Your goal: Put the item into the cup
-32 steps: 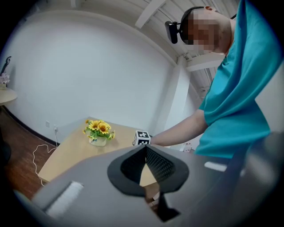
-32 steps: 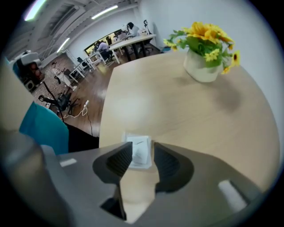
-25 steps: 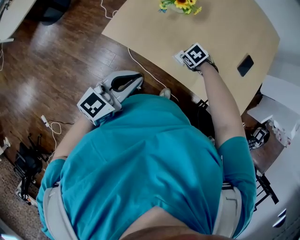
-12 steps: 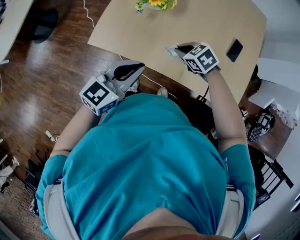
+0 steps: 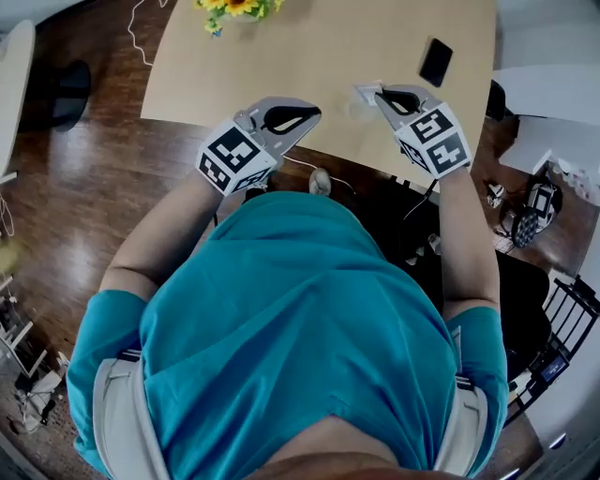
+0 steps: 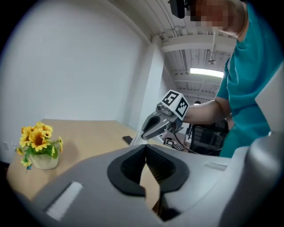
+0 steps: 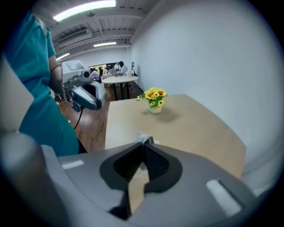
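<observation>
My right gripper is shut on a small white item and holds it just above the near edge of the tan table. In the right gripper view the item peeks out past the closed tips. My left gripper hovers over the table's near edge to the left, shut with nothing between its pads. From the left gripper view the right gripper shows ahead with the white item at its tip. I cannot make out a cup in any view.
A small pot of yellow flowers stands at the table's far left. A dark phone lies at the far right of the table. Wooden floor with cables lies to the left, and chairs and gear stand to the right.
The right gripper has come off the table toward me with the white item in its tips. The left gripper has swung up from beside my body to the table edge.
</observation>
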The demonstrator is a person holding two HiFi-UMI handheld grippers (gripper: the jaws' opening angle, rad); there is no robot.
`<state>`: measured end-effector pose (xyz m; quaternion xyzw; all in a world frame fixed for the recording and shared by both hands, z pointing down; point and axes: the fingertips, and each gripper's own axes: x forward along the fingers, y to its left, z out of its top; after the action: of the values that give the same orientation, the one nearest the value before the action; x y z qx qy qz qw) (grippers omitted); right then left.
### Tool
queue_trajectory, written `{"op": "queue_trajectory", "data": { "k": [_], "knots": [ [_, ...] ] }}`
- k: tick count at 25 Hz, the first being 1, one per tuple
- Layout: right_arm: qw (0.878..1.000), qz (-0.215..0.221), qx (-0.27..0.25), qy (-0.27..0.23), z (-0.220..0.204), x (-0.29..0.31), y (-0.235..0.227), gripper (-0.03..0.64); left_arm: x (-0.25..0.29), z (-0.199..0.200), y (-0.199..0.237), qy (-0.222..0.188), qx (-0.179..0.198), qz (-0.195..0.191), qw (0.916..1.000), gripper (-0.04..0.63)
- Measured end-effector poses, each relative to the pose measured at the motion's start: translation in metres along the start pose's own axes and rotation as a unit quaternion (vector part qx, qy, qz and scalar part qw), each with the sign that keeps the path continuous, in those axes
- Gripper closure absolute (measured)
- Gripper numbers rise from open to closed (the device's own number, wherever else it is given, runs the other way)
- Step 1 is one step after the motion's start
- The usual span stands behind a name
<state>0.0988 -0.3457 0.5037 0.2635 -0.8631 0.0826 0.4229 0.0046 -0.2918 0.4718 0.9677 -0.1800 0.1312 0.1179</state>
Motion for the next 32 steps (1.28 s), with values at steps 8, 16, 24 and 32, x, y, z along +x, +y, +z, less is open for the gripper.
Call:
{"op": "queue_trajectory", "data": {
  "k": [8,16,24,32],
  "knots": [
    [0.997,-0.038,-0.065,0.018,-0.043,0.008,0.011,0.606,0.069,-0.038,-0.013,0.069,0.009,-0.041,0.9967,0.591],
    [0.984,-0.055,-0.160,0.054,-0.058,0.043,0.027,0.606,0.087,-0.060,-0.021,0.106,0.005,-0.063,0.9923,0.591],
    [0.975,-0.045,-0.195,0.092,-0.077,0.069,0.037,0.606,0.087,-0.065,-0.017,0.110,0.001,-0.063,0.9919,0.591],
    [0.974,-0.025,-0.191,0.119,-0.094,0.088,0.038,0.606,0.085,-0.069,-0.014,0.111,-0.003,-0.060,0.9920,0.591]
  ]
}}
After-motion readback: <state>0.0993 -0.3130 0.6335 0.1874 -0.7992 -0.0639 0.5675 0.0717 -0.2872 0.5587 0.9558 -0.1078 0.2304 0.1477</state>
